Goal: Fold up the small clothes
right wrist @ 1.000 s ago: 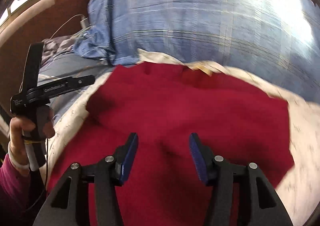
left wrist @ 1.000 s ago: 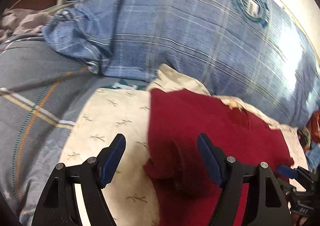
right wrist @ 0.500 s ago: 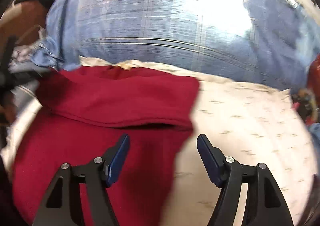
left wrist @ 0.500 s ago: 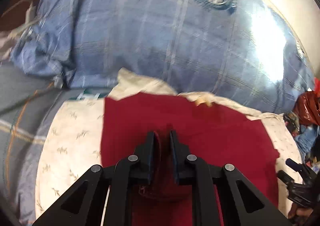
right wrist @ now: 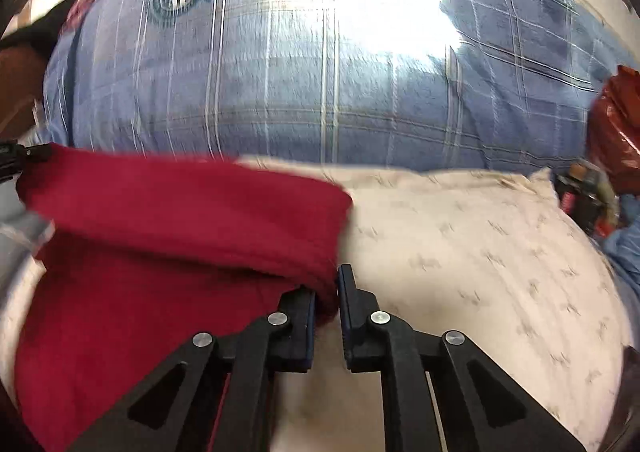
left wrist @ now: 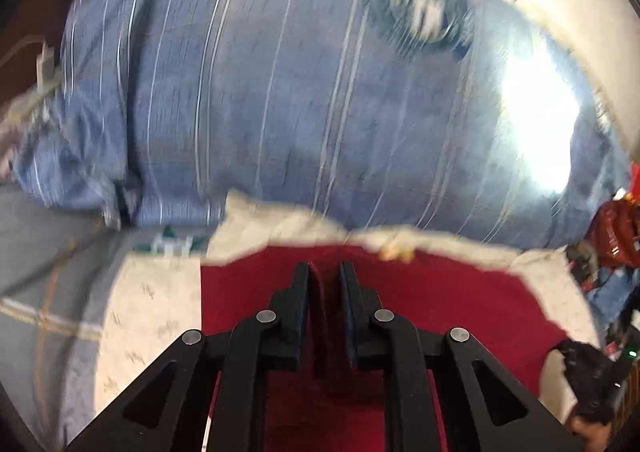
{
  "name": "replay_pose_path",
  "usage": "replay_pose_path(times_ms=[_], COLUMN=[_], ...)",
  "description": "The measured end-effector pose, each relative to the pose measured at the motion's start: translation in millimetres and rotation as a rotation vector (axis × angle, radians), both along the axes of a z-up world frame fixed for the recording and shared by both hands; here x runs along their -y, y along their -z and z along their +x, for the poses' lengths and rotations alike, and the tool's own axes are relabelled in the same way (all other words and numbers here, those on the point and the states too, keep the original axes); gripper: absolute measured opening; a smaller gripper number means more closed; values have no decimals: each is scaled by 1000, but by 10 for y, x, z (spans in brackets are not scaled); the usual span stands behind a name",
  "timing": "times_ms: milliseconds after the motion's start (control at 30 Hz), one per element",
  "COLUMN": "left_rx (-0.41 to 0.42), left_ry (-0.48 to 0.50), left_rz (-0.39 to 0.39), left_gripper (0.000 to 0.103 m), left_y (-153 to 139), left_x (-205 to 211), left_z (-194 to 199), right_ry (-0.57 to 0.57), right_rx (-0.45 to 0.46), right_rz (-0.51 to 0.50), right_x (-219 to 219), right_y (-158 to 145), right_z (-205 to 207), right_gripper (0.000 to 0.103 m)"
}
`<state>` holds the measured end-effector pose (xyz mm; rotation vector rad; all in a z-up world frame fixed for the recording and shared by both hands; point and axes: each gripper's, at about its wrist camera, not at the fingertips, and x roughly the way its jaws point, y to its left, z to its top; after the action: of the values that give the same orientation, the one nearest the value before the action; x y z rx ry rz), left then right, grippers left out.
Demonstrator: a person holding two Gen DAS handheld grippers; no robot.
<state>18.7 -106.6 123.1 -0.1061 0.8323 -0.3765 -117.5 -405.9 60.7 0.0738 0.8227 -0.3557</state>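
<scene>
1. Since a second ago, both sets of jaws have closed on the red garment (right wrist: 168, 252): the left gripper (left wrist: 325, 272), which stood wide open over a bunched part of the cloth, is now clamped on a fold of it, and the right gripper (right wrist: 327, 284), open over the flat cloth before, has just been closing and now pinches the garment's right-hand corner.
2. The garment has been doubled over; in the right wrist view a thick upper layer lies across the lower one, its folded edge running toward the right gripper.
3. The garment lies on a cream patterned pillow (right wrist: 480, 252), which shows bare to the right of the cloth.
4. Behind the pillow rises a large blue plaid cushion (left wrist: 280, 92) with a round dark emblem (left wrist: 420, 16) on it.
5. In the left wrist view, grey striped bedding (left wrist: 48, 252) shows at the left.
6. At the right edge of that view a red bag (left wrist: 612, 236) sits among small clutter.
7. Both views are blurred by motion.
</scene>
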Motion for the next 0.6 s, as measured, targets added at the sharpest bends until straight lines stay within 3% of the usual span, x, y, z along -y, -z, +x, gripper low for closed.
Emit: replay_pose_path(times_ms=[67,167,333,400,500,600], left_rx=[-86,-157,-121,-109,-96,-105], left_ry=[-22,-27,-32,-53,-70,-69], left_rz=[40,108,79,79,51,46], left_gripper=[12,12,13,14,22,24], left_y=[407,792,674,586,530,505], left_x=[33,90,51,21,-43,-71], left_z=[85,154,108,85,-5,-94], right_ry=[-11,24,80,38,-44,-53], right_rx=[-74,-91,10,51,55,-55], right_rz=[-3,21,132,161,167,100], right_x=[-36,-17,143,105,-71,-168], right_y=[174,190,-169,-277,-265,14], right_z=[-50,-210,-319,-208,-11,218], right_gripper=[9,9,21,37,36,31])
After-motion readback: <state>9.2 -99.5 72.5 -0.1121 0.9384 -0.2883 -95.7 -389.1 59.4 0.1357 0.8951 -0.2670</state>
